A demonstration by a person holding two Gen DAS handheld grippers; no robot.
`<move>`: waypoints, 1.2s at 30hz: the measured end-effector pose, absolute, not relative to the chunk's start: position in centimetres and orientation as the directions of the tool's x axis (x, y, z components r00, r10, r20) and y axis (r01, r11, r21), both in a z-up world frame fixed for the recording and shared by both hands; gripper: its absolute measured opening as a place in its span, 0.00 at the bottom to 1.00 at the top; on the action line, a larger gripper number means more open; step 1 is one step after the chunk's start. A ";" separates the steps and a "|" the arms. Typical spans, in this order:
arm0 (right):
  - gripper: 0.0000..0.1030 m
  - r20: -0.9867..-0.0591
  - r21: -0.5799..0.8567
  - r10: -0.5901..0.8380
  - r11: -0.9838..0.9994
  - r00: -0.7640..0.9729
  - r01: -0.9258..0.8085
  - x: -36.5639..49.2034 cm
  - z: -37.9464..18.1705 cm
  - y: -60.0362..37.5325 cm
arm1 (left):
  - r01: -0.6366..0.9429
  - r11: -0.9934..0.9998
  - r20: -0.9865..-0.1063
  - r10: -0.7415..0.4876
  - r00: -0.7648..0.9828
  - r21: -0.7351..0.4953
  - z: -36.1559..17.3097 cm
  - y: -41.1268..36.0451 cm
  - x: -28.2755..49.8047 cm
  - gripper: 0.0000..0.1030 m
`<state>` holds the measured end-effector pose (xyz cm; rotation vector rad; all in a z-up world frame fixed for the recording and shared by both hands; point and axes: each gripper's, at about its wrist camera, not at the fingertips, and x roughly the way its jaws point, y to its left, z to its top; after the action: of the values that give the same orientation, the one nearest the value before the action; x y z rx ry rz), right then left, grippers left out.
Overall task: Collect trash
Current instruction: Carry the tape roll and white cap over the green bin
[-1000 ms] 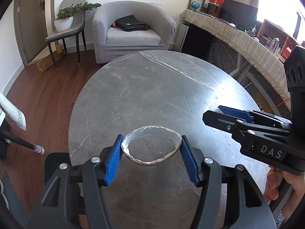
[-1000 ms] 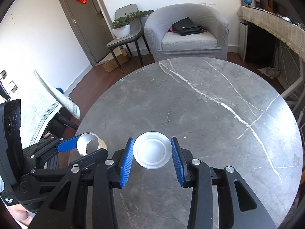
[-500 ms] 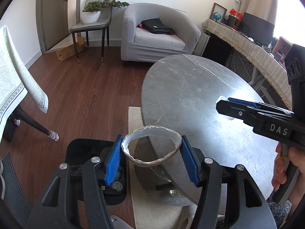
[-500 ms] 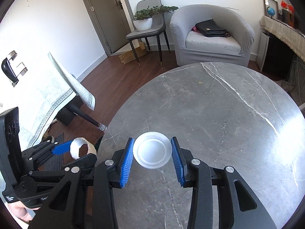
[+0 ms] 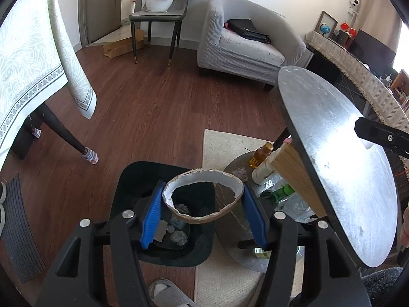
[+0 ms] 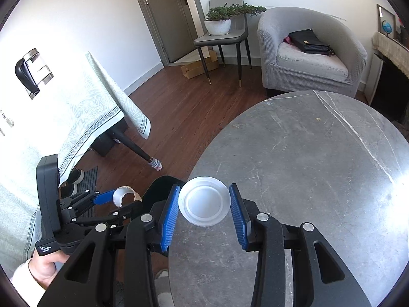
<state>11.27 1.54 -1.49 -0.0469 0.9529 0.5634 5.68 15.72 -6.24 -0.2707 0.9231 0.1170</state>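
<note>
My left gripper is shut on a torn paper cup rim, a brown-edged ring with a white inside, held over the black trash bin on the floor. Crumpled scraps lie inside the bin. My right gripper is shut on a white plastic lid, hovering over the left edge of the round grey marble table. In the right wrist view the left gripper with its cup rim hangs at the lower left, above the bin.
A table with a pale green cloth and a socked leg stands left of the bin. Bottles crowd a low shelf under the marble table. A grey armchair, a chair with a plant and a slipper are around.
Both grippers have swung left. The left one left the tabletop and now hangs over the bin with the cup rim. The right one reached the table's left edge, lid still gripped.
</note>
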 end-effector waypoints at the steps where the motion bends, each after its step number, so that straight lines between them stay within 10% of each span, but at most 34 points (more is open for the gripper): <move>1: 0.38 -0.781 0.206 0.438 0.854 0.445 -0.478 11.3 -1.5 1.8 | -0.222 0.957 -0.804 -0.017 0.595 -0.185 -6.4 16.1 5.5 0.60; 36: 0.38 -0.849 0.159 0.423 0.774 0.315 -0.613 10.3 -5.7 15.2 | -0.314 0.917 -0.936 -0.140 0.323 -0.246 -18.7 23.6 5.7 0.61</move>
<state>10.27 15.15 -5.70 -0.2076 1.0465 0.6891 5.67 23.57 -18.73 -0.4222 1.2475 0.1188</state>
